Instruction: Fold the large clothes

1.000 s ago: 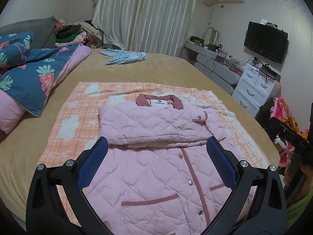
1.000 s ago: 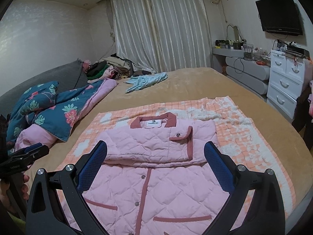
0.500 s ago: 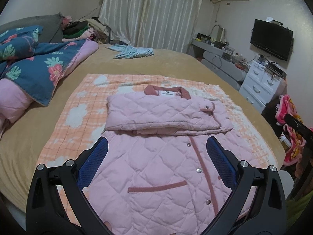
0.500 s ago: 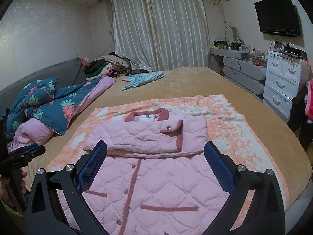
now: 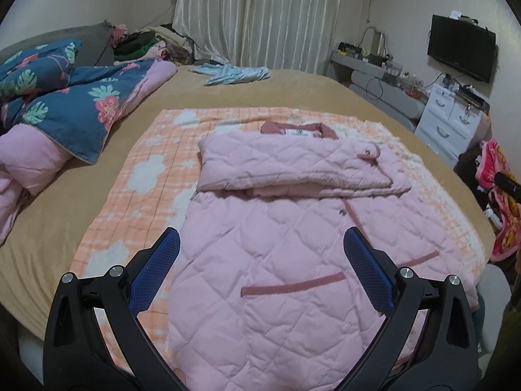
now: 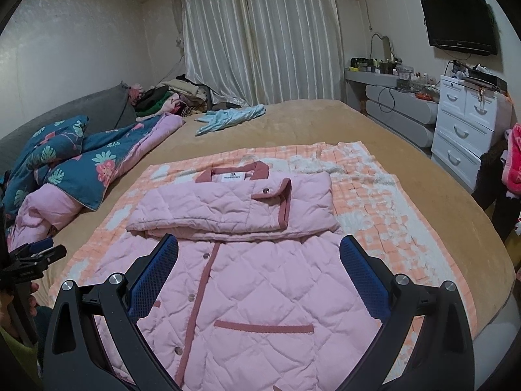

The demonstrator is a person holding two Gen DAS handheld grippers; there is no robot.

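Left gripper [image 5: 260,254]: jaws spread wide, blue pads [image 5: 153,273] well apart, nothing between them. It hangs over the lower body of the jacket; whether the pads touch the cloth cannot be told.

Right gripper [image 6: 259,254]: jaws likewise spread wide, blue pads [image 6: 364,280] clear of each other, holding nothing. It is poised over the jacket's lower front, on either side of the button placket. The left gripper also shows at the left edge of the right wrist view [image 6: 32,257], held by a hand off the side of the bed.

Pink quilted jacket [image 5: 293,260]: lies face up on an orange-and-white checked blanket [image 5: 146,176], which is spread on the tan bed [image 5: 293,88]. Its long axis runs from the cameras toward the curtains [image 6: 260,39], the dusty-rose collar [image 6: 232,172] at the far end, the hem nearest the grippers. Both sleeves are folded across the chest, forming a band that lies crosswise to that axis; a cuff with a snap [image 6: 276,195] sits on top, toward the right. Rose-trimmed pocket [image 6: 263,327] below the band.

Surroundings: a blue floral quilt [image 5: 65,104] heaped to the left, a light blue garment [image 5: 234,73] farther up the bed, a white drawer unit [image 6: 469,130] and a wall-mounted television [image 6: 459,22] to the right.
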